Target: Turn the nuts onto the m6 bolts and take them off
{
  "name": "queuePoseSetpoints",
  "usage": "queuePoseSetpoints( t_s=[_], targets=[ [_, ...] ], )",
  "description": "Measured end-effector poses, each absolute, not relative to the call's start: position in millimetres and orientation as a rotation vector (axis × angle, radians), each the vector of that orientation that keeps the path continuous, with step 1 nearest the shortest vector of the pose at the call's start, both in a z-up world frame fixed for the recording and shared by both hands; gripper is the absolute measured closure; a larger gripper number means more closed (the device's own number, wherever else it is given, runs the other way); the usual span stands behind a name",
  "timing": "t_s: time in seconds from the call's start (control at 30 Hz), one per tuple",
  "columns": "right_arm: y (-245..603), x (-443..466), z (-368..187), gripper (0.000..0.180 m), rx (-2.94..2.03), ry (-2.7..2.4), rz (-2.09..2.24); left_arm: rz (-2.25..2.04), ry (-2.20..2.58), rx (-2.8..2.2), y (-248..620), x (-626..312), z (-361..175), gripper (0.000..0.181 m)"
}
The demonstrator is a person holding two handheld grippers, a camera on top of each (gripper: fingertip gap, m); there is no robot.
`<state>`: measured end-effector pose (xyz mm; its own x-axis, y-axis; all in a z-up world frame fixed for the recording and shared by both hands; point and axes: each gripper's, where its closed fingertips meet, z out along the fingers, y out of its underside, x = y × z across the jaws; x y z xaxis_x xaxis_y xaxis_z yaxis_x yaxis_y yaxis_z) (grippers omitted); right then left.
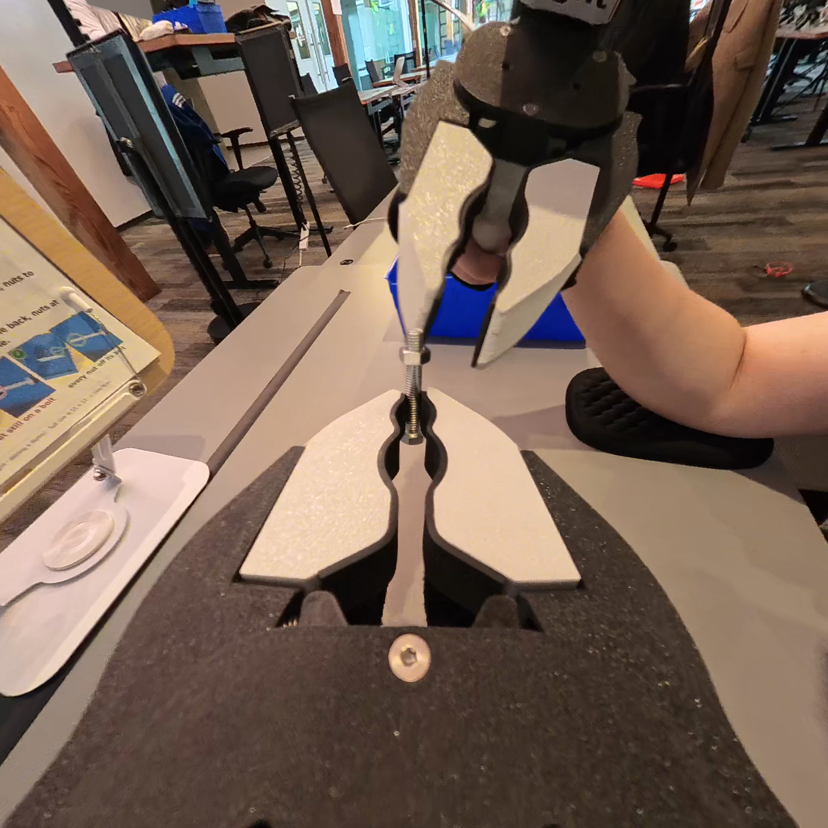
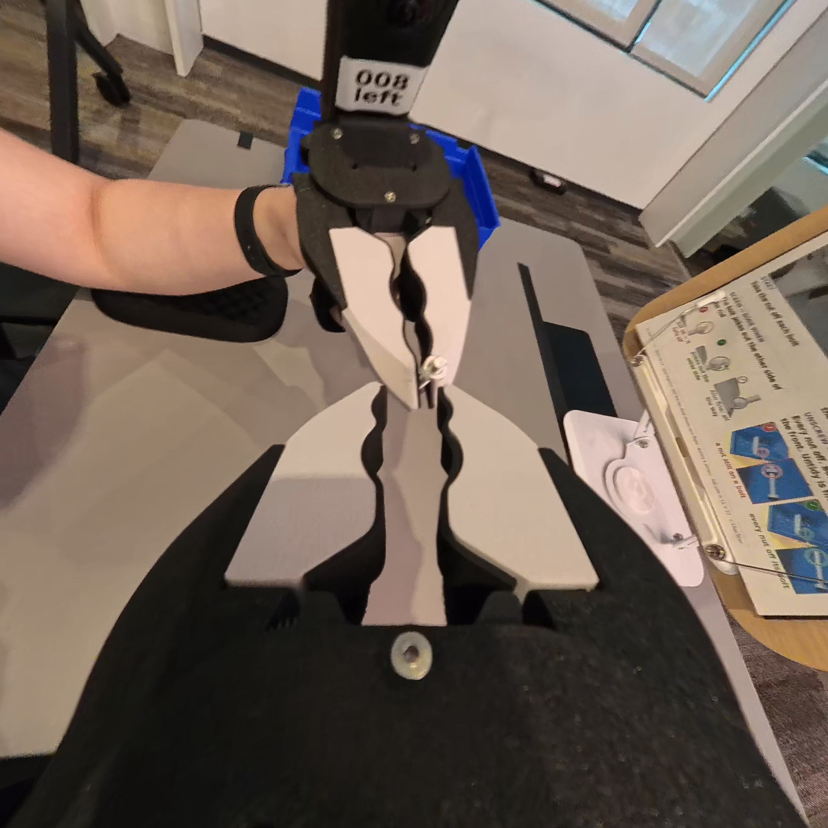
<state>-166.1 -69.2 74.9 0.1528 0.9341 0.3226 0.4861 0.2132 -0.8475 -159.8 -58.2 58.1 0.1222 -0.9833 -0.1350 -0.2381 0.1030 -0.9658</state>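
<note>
Over a grey table (image 1: 582,560), two hand-held grippers are pointed at each other, tips almost meeting. The left gripper (image 1: 411,405) is closed tightly on the lower shank of a bolt (image 1: 412,381), whose head is tucked into a notch between the fingers, so the threaded end is left free and pointing away towards the other tool. A nut (image 1: 414,356) is seen threaded near that free end, with only a few threads beyond it. The right gripper (image 1: 443,345) is held with a moderate gap between its fingers; one tip lies beside the bolt's end just above the nut, the other well to the side, so nothing is gripped by it. The bolt appears to be held steady so the nut can be pinched and turned by the opposite tool. In the right wrist view the left gripper (image 2: 423,394) is seen from the front, clamped on the bolt (image 2: 428,376). A blue bin (image 1: 466,309) is set behind the grippers, probably for parts. A black arm pad (image 1: 663,430) lies under the person's forearm, and an instruction card (image 1: 49,358) stands at the table's edge
</note>
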Motion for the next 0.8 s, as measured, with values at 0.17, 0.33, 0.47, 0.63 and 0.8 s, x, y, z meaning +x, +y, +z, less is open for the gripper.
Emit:
queuePoseSetpoints(
  t_s=[0.17, 0.33, 0.47, 0.63, 0.8],
  targets=[
    [-69.5, -175.7, 73.8, 0.149, -1.394, -1.486, 0.573, -0.878, 1.338, -1.329, -61.3, -156.7, 58.1, 0.176],
    [-72.1, -170.2, 79.6, 0.165, -1.380, -1.472, 0.619, -0.986, 1.276, -1.320, -61.9, -161.1, 70.0, 0.176],
    [-64.4, -170.8, 108.2, 0.166, -1.336, -1.260, 0.893, -1.210, 1.195, -1.291, -69.2, -165.6, 88.2, 0.176],
    [-64.7, -174.6, 121.5, 0.166, -1.282, -1.154, 1.159, -1.238, 1.168, -1.288, -67.6, -169.9, 93.1, 0.176],
    [-66.3, -186.9, 110.4, 0.162, -1.299, -1.210, 1.117, -1.240, 1.165, -1.299, -66.6, -168.9, 91.8, 0.176]
  ],
)
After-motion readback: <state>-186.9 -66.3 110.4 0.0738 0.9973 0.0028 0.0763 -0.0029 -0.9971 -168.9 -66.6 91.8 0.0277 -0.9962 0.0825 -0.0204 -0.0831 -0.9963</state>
